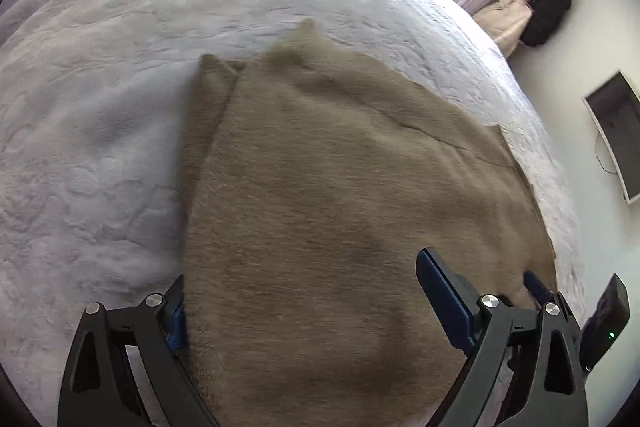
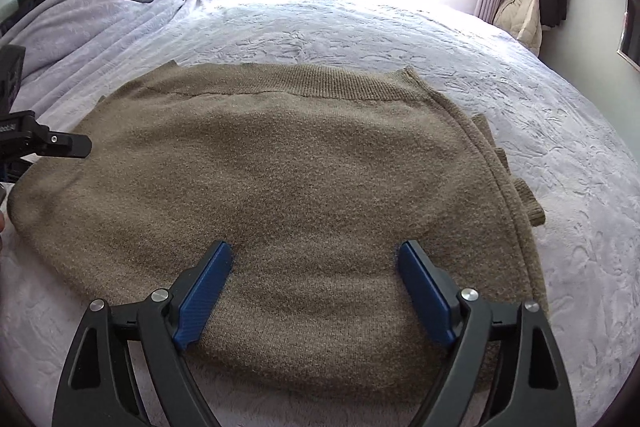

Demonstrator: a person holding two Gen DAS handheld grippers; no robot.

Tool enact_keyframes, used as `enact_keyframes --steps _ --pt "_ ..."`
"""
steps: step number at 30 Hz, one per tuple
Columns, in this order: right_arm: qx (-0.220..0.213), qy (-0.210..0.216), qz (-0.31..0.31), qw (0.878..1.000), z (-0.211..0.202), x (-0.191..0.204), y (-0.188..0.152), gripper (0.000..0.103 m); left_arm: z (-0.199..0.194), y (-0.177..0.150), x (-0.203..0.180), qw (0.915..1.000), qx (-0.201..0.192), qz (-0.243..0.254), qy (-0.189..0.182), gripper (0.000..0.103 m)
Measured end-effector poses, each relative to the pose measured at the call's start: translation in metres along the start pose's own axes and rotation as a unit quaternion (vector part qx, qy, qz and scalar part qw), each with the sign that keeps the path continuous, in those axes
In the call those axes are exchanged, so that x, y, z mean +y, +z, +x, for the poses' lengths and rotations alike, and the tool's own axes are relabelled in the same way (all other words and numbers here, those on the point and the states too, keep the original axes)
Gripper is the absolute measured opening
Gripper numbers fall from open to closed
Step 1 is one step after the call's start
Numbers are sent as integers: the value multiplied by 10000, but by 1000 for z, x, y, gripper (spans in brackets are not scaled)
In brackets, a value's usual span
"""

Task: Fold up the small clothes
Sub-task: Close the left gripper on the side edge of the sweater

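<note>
Left wrist: left tool [image 1: 304, 291] spread wide, straddling the folded brown knit sweater [image 1: 340, 187] lying on the lavender embossed bedspread [image 1: 100, 87].
Right wrist: right tool [image 2: 316, 259] also apart, blue pads [image 2: 204, 291] resting on the sweater's near edge.

Left tongs [image 1: 308, 291] gape wide over a brown sweater [image 1: 340, 195] lying folded on the bed [image 1: 100, 107], its left finger under the edge.

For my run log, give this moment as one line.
brown knitted sweater: folded, flat on lavender bedspread | left gripper: open | right gripper: open
</note>
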State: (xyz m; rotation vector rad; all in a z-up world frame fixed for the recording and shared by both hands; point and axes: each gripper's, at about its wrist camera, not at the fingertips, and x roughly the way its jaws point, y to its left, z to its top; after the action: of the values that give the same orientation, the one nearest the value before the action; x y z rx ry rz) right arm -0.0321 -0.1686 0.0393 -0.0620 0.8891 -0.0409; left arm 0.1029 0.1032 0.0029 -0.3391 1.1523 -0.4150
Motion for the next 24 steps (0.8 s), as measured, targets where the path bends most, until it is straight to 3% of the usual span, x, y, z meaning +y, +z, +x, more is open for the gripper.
enact_keyframes --steps 3,8,10,11,12,13,15,17,21,24 --pt "-20 47 4 10000 0 -1 -1 90 16 3 9 9995 290 -65 123 97" --pt "-56 109 12 9999 -1 -2 -2 91 18 10 20 9993 258 -126 -239 99" --pt "-72 137 11 9999 0 -2 -2 93 18 11 18 9995 200 -132 -196 97" --pt "-74 144 0 9999 1 -2 -2 94 18 12 14 9998 167 -90 -86 80" --pt "-73 141 -11 9999 2 -2 -2 94 18 13 11 9999 140 -69 -57 70" --pt "-72 139 -15 9999 2 -2 -2 94 15 14 10 9997 128 -135 -131 52" --pt "-76 166 4 9998 2 -3 -1 94 9 13 13 9987 134 -295 -403 25" --pt "-71 191 15 9998 2 -3 -1 94 4 12 19 9982 111 -377 -451 25" --pt "-10 194 -11 9998 3 -2 1 94 10 7 5 9999 -8 89 48 28" --pt "6 198 -24 9998 3 -2 2 94 12 7 5 9997 -107 137 149 43"
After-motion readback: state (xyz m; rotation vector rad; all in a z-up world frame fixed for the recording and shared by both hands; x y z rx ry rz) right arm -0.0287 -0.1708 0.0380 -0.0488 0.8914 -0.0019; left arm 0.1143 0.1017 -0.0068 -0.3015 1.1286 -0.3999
